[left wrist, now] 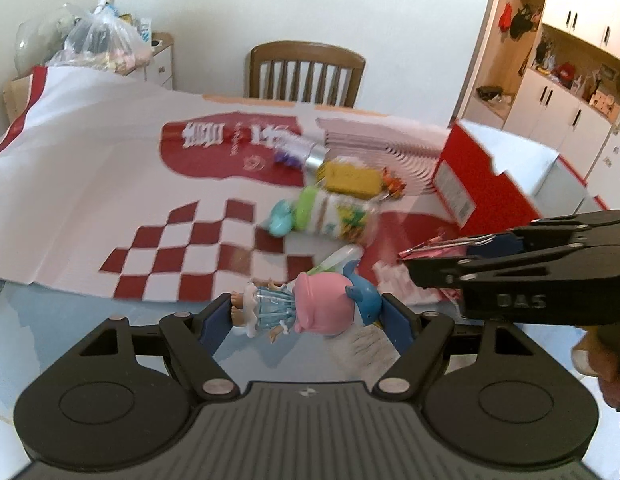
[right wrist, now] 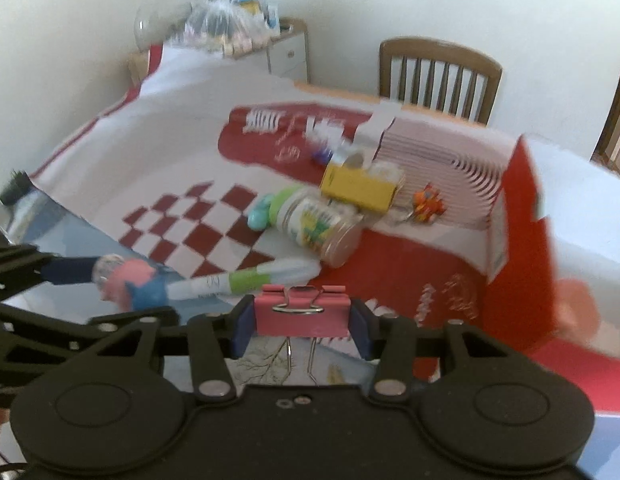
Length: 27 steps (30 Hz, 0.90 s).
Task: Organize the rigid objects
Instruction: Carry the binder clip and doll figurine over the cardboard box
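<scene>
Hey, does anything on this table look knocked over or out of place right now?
Yes. The clear jar with the green lid lies on its side on the checkered sheet instead of standing. The white tube with a green band also lies flat just in front of it. Nothing looks spilled or broken, though the frames are blurry.

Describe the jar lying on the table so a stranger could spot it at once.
On the red-and-white checked sheet covering the table, left of the open red cardboard box, a clear plastic jar with a green lid lies on its side. Unlike the yellow carton behind it, it is round and see-through.
</scene>
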Tool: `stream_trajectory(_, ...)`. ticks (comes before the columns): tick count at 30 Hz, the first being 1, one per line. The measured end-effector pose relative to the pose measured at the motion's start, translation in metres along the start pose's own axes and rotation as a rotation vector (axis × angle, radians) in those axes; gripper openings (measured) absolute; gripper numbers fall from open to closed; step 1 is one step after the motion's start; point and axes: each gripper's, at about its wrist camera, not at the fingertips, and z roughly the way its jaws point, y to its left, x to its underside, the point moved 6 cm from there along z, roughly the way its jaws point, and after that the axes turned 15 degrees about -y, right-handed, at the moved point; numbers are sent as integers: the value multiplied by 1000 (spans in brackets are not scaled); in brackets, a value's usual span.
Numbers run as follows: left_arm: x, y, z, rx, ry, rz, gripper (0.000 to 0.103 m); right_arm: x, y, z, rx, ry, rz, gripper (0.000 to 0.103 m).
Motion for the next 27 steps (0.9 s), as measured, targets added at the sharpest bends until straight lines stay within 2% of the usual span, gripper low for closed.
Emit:
stream_trajectory(7, -32, -46, -3, 55, -52, 20, 78, -27, -39, -46, 24, -53, 9, 48)
stream_trajectory(14, -57, -99, 4, 105, -86, 46, 78, -36, -88, -79, 67, -89, 31, 48)
stream_trajectory(20, -72, -140, 25, 118, -89, 75, 78, -39, -137, -100, 113, -118, 40, 48)
stream_trajectory(27, -83, -189, 59, 136, -66, 122, 78, -29, -192, -108, 168, -105, 44, 48)
